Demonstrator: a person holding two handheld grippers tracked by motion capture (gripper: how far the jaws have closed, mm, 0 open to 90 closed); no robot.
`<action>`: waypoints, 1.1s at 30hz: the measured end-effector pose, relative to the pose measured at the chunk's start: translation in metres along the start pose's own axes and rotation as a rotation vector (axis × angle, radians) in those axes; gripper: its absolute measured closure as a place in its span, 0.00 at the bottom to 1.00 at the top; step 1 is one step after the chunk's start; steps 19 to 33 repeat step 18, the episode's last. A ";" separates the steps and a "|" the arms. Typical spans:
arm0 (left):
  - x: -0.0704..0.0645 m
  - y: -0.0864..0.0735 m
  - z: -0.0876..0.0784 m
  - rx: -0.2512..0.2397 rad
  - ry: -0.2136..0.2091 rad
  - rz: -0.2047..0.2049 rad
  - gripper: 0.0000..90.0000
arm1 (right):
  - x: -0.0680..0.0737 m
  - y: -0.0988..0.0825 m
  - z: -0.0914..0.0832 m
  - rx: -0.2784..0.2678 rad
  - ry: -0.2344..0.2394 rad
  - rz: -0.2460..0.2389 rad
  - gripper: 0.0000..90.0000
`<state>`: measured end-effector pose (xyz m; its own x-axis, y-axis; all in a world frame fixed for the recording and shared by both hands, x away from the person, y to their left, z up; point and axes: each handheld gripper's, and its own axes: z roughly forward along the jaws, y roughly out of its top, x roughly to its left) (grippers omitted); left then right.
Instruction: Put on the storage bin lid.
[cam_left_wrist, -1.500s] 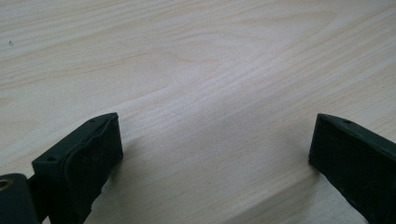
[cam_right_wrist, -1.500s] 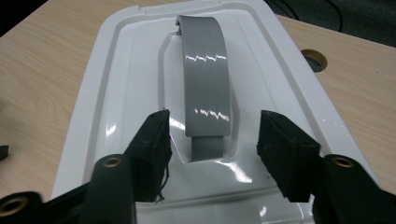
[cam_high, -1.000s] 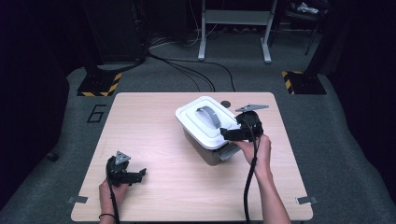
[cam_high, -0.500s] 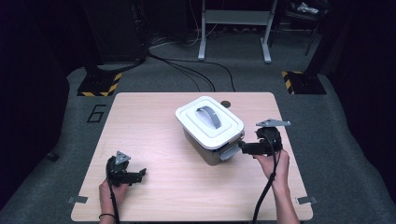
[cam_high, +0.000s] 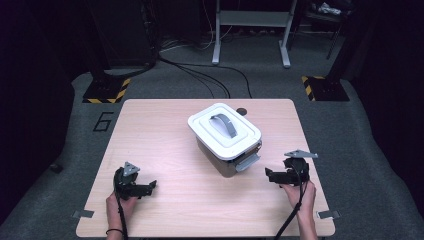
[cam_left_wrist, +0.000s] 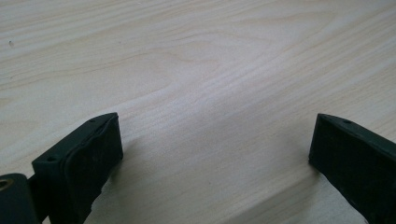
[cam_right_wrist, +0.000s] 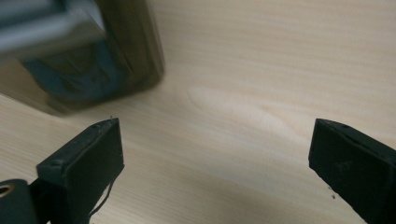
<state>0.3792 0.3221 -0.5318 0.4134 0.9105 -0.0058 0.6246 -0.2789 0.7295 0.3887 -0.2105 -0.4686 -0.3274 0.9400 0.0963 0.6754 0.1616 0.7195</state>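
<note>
A transparent box with a white lid (cam_high: 225, 132) and a grey handle (cam_high: 223, 125) stands in the middle of the wooden table (cam_high: 150, 125). A grey latch (cam_high: 247, 161) sticks out at its near side. My right gripper (cam_high: 268, 176) lies low over the table to the box's near right. It points left and is open with nothing between its jaws, which have just been opening. In the right gripper view (cam_right_wrist: 215, 140) the box's corner (cam_right_wrist: 93, 56) is at the upper left. My left gripper (cam_high: 150, 187) rests open at the near left over bare wood (cam_left_wrist: 215, 140).
A small dark disc (cam_high: 242, 110) sits at the table's far edge behind the box. Beyond the table are metal stand legs (cam_high: 250, 35), cables (cam_high: 200, 75) and hazard-striped base plates (cam_high: 105, 92) on the dark floor.
My right gripper has drawn away from the box's near side, sinking down and to the right toward the table's near corner, with its jaws wider apart. The left gripper has stayed put.
</note>
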 end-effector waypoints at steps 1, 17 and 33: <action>0.000 0.000 0.000 0.000 0.000 0.000 0.03 | -0.002 -0.004 0.003 0.006 -0.007 -0.005 0.03; 0.000 0.000 0.000 -0.001 -0.001 0.000 0.03 | -0.007 -0.049 0.036 0.001 -0.110 -0.021 0.00; 0.000 0.000 0.000 0.001 0.000 0.001 0.03 | -0.006 -0.049 0.037 -0.003 -0.114 -0.015 0.00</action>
